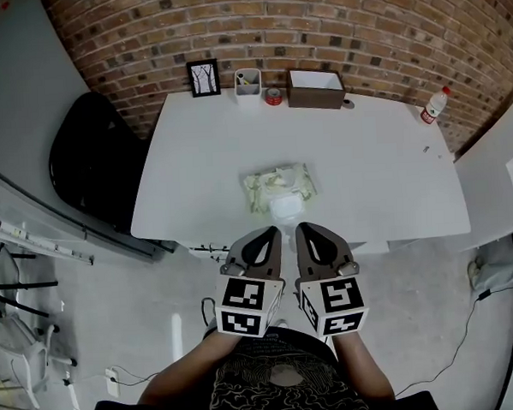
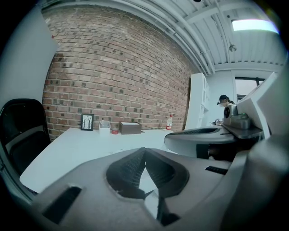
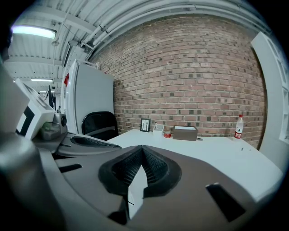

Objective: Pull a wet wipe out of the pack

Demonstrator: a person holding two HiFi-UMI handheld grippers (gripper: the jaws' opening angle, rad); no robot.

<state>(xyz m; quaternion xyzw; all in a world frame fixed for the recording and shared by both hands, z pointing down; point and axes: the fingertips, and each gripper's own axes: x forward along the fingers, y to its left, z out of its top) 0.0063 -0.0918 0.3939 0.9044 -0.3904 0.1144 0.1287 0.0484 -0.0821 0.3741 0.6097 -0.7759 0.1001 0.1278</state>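
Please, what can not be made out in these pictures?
The wet wipe pack, head view: too small to tell whether its flap is open or a wipe sticks out.
Same pack, both gripper views: covered by the bodies of the shut left gripper and right gripper.
The bottle, all views: label print too small.

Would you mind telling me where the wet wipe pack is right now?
In the head view, the wet wipe pack lies by the near edge of the white table, just beyond the left hand-held gripper and right hand-held gripper.
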